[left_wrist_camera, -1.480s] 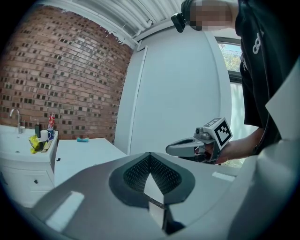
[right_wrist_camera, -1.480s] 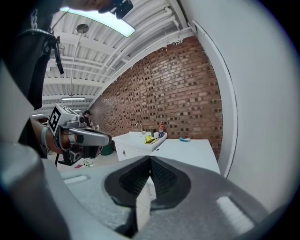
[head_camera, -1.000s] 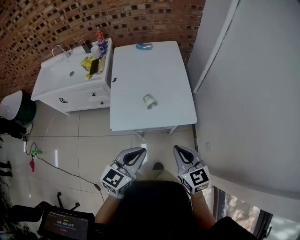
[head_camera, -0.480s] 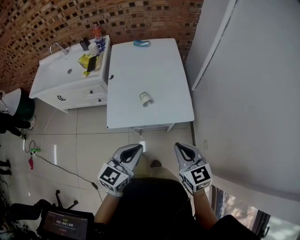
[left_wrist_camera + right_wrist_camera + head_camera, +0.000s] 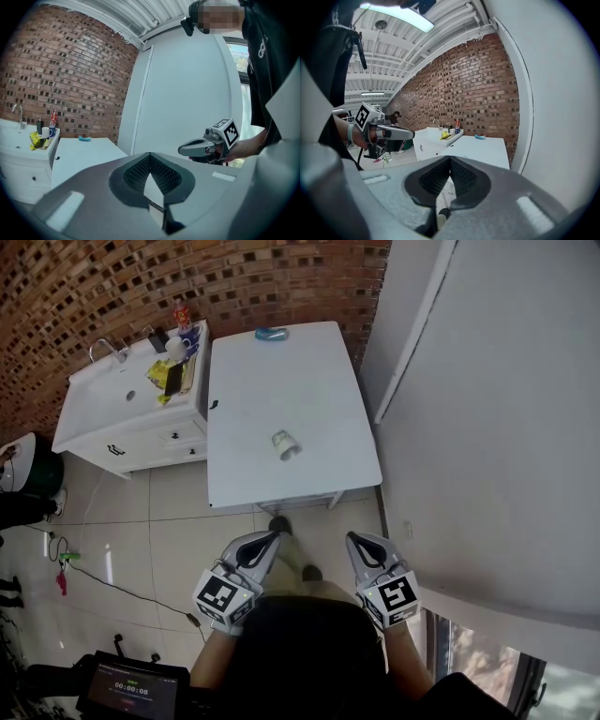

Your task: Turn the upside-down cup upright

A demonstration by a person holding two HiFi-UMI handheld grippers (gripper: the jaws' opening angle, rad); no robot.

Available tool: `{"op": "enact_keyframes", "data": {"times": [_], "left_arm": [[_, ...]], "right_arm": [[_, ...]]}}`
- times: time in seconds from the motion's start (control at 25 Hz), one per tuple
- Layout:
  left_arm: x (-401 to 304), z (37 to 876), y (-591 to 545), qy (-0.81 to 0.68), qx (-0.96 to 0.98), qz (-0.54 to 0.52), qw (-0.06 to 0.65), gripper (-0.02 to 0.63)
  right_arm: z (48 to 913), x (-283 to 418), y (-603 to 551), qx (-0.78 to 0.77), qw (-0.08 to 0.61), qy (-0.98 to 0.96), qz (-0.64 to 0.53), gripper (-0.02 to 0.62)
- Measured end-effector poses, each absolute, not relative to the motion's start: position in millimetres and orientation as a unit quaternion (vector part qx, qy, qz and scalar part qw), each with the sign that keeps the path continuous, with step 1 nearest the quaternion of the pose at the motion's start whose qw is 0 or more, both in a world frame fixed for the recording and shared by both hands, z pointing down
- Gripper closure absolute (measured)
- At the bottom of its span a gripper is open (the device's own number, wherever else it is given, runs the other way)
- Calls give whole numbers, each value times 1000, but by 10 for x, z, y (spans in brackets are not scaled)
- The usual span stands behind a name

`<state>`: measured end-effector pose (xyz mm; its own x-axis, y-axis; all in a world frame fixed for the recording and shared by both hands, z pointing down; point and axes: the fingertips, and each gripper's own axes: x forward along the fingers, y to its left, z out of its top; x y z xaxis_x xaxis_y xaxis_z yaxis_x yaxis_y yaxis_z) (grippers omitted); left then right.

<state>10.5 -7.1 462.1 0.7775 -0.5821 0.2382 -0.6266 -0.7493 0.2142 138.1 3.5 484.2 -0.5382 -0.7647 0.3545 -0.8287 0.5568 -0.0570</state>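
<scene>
Cup (image 5: pixel 284 444) on white table (image 5: pixel 281 352), cabinet (image 5: pixel 103 418) alongside

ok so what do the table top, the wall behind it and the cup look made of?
Table top: smooth matte white, probably laminate or painted board.
Wall: exposed red-brown brick, mortar lines visible.
Cup: pale, greenish band; too small to tell paper, plastic or ceramic.

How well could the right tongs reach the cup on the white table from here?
Probably not yet. The right tongs hang near the person's body, short of the near edge of the white table; the cup sits farther onto it. Nothing blocks the way; stepping closer should do.
</scene>
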Motion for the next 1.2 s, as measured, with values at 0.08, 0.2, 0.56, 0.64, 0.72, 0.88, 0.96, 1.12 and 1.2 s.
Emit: {"op": "enact_keyframes", "data": {"times": [0.08,0.2,0.56,0.64,0.72,0.88,0.96,1.12,1.2], "left_arm": [[109,4610,-159,-317,934,80,141,591],[136,4587,-213,-311,937,80,138,591],[94,4693,-500,-300,939,87,145,591],[79,4688,-651,-296,940,87,147,591],[69,4671,-806,-293,940,88,150,591],[8,4770,-1103,-289,942,91,146,591],[-5,4805,-1246,-286,943,94,146,591],[-17,4844,-1485,-271,946,104,142,591],[-38,4862,-1586,-265,948,109,140,591]], "right_arm": [[4801,1360,-43,460,145,-869,110,603],[4821,1371,-64,463,149,-866,113,603],[4875,1203,-377,456,162,-866,125,603],[4820,1118,-523,449,168,-868,129,603],[4814,1074,-663,448,173,-867,132,603],[4850,1008,-963,445,184,-866,136,603],[4881,981,-1115,444,189,-865,137,603],[4934,931,-1410,446,202,-861,139,603],[4971,891,-1529,444,208,-860,140,603]]}}
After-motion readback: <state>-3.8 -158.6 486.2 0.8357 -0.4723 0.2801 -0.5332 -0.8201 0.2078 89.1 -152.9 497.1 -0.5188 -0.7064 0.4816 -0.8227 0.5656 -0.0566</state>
